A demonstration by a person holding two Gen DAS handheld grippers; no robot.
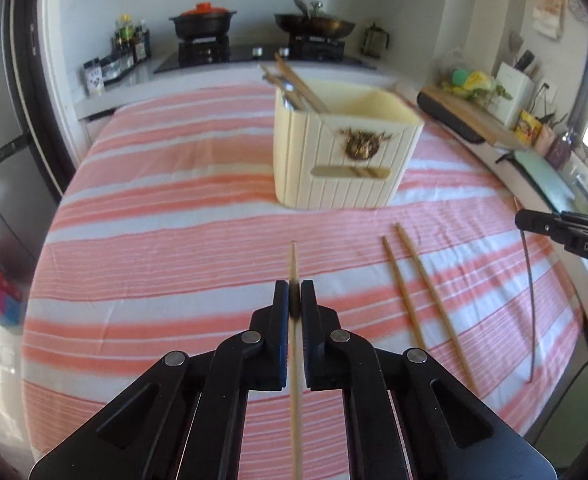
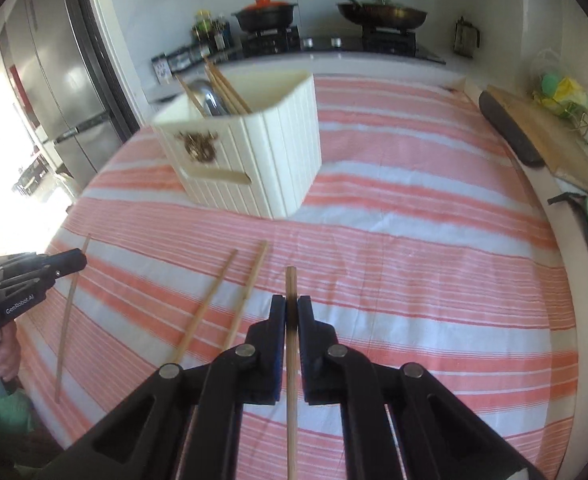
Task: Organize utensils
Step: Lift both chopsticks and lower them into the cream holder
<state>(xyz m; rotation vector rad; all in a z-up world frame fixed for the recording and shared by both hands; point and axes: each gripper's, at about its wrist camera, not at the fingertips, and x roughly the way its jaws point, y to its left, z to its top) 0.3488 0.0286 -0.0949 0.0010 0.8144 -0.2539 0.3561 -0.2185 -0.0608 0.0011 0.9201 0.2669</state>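
Holder: standing on the cloth, in front of the stove.
In holder: chopsticks leaning at its left end.
Loose pair: lying on the cloth, nearer than the holder.
Cutting board: lying right of the cloth.

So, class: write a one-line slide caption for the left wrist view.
Left gripper shut on one chopstick above striped cloth, cream holder ahead.

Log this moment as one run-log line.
left gripper: shut on chopstick | right gripper: shut on chopstick | cloth: two chopsticks loose | holder: partly filled
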